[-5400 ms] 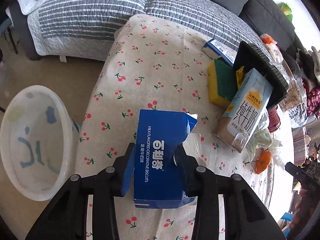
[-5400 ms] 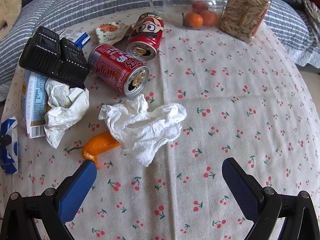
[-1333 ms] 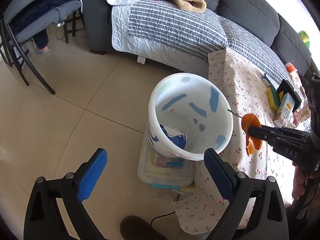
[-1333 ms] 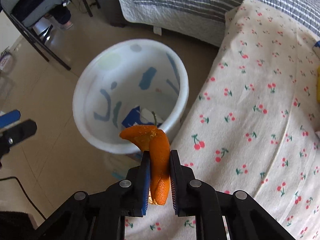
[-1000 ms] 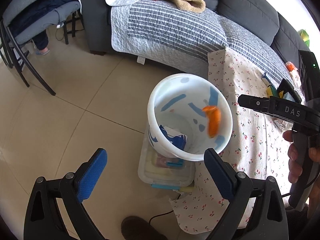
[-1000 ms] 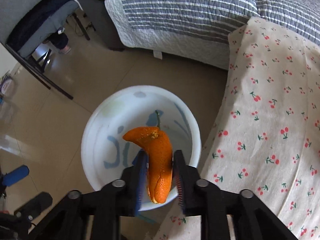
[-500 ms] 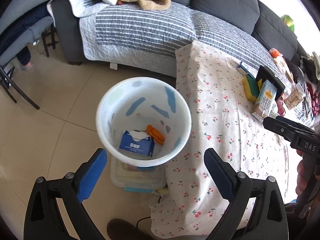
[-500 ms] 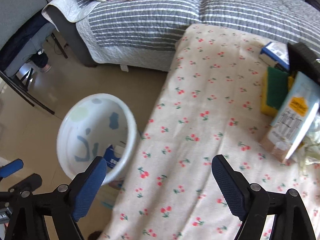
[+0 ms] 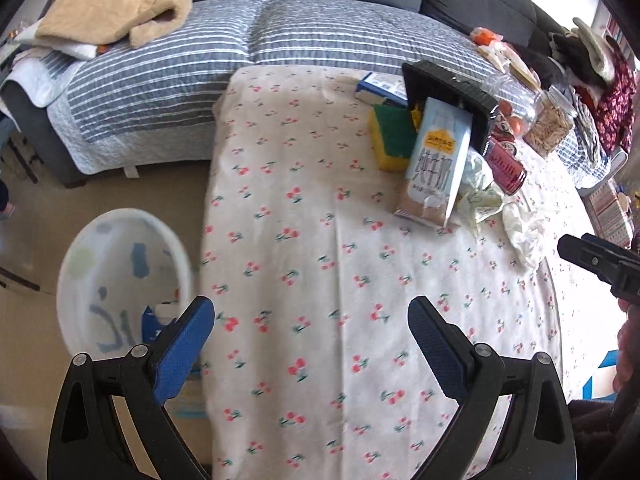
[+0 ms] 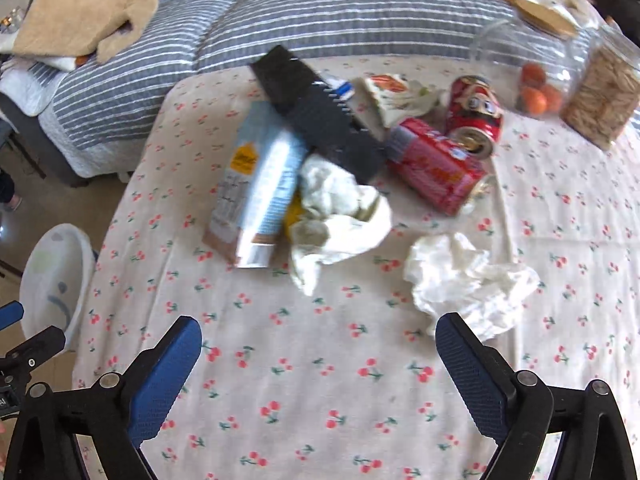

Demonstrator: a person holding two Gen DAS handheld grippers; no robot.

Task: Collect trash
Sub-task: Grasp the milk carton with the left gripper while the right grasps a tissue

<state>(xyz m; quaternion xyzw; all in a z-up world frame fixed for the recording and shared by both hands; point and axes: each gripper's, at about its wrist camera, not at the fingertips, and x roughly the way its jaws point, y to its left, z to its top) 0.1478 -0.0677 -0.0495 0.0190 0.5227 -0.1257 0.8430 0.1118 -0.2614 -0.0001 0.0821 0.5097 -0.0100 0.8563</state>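
Observation:
A white bin [image 9: 120, 276] stands on the floor left of the cherry-print table [image 9: 320, 280]; a blue box [image 9: 154, 326] lies inside it. The bin also shows in the right wrist view [image 10: 56, 280]. On the table lie a milk carton [image 10: 260, 184], a black tray [image 10: 320, 116], crumpled white tissue [image 10: 468, 280], a crumpled wrapper [image 10: 340, 208] and two red cans [image 10: 436, 164]. My left gripper [image 9: 312, 344] is open and empty above the table's near edge. My right gripper [image 10: 318, 364] is open and empty, its right fingertip near the tissue.
A yellow-green sponge [image 9: 390, 136] and a small blue box [image 9: 380, 84] lie behind the carton. A clear jar of oranges [image 10: 536, 68] and a jar of seeds [image 10: 600, 96] stand at the back right. A striped sofa [image 9: 240, 52] runs behind the table.
My right gripper let the orange peel drop into the bin and opened. Both grippers then swung right, from above the bin to above the table.

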